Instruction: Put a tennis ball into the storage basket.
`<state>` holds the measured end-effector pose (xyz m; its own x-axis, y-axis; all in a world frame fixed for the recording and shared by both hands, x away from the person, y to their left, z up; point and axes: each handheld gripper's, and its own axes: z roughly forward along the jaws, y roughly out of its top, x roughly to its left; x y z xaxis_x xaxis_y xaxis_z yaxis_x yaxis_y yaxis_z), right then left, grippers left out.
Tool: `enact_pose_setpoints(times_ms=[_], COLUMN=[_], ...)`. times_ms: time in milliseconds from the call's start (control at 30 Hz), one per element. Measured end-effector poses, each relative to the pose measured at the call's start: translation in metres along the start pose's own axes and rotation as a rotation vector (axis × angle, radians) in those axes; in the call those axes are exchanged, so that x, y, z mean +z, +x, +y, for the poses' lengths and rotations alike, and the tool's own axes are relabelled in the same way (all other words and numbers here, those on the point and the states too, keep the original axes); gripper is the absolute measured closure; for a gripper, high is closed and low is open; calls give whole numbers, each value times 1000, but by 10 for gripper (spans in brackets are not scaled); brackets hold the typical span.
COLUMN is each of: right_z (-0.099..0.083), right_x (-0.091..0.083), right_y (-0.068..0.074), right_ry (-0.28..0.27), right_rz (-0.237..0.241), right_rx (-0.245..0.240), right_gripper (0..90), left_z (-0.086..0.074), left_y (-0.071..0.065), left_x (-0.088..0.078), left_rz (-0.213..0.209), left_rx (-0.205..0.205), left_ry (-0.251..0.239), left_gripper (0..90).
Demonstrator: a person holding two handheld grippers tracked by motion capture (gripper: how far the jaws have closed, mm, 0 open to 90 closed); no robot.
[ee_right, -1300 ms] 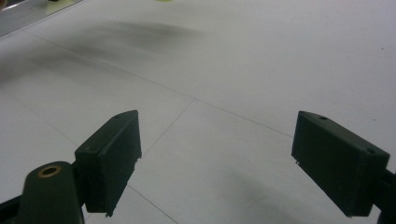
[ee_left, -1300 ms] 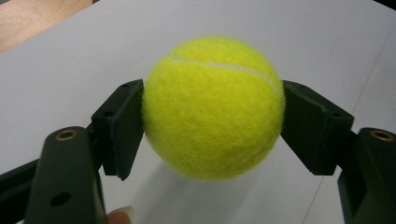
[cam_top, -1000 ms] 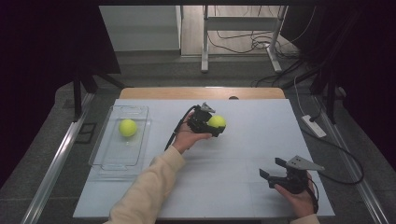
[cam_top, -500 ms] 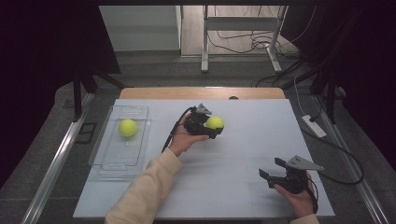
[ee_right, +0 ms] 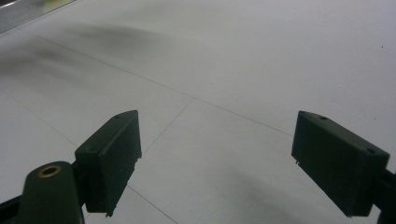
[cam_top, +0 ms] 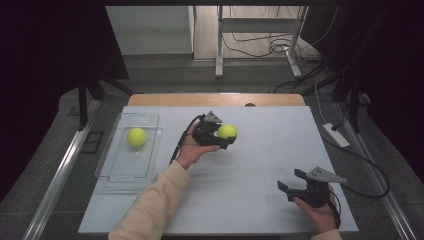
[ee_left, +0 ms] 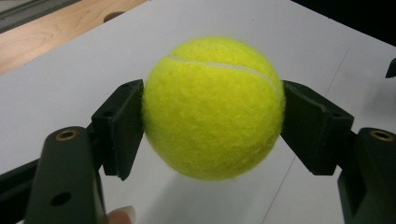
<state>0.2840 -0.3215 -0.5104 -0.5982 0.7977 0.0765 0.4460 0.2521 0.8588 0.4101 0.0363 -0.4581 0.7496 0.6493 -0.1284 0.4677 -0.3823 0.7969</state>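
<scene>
Left of frame, high view: clear tray [cam_top: 111,167] on white table [cam_top: 250,165], one tennis ball [cam_top: 136,136] inside its upper part. Centre, slightly above mid-frame: left gripper [cam_top: 223,137] clenched on second tennis ball [cam_top: 227,131], held just above table surface, well apart from tray. Left gripper view confirms: pads [ee_left: 120,128] press both sides of ball [ee_left: 213,108]. Lower right: right gripper [cam_top: 290,183] released, jaws wide, nothing btwn them; right gripper view shows bare table [ee_right: 224,70] beyond.
</scene>
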Motion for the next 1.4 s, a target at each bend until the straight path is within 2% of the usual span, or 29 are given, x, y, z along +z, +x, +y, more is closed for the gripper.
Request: enact_pose_setpoints(times_ms=[1400], right_z=[0], right_x=[0], right_y=[2], right_ry=[6], right_rz=[-7], right_rx=[-5], right_gripper=[159], left_z=[-19], left_y=[3], left_x=[-28], left_rz=[-4], left_rx=[-19], left_ry=[-56], left_gripper=[278])
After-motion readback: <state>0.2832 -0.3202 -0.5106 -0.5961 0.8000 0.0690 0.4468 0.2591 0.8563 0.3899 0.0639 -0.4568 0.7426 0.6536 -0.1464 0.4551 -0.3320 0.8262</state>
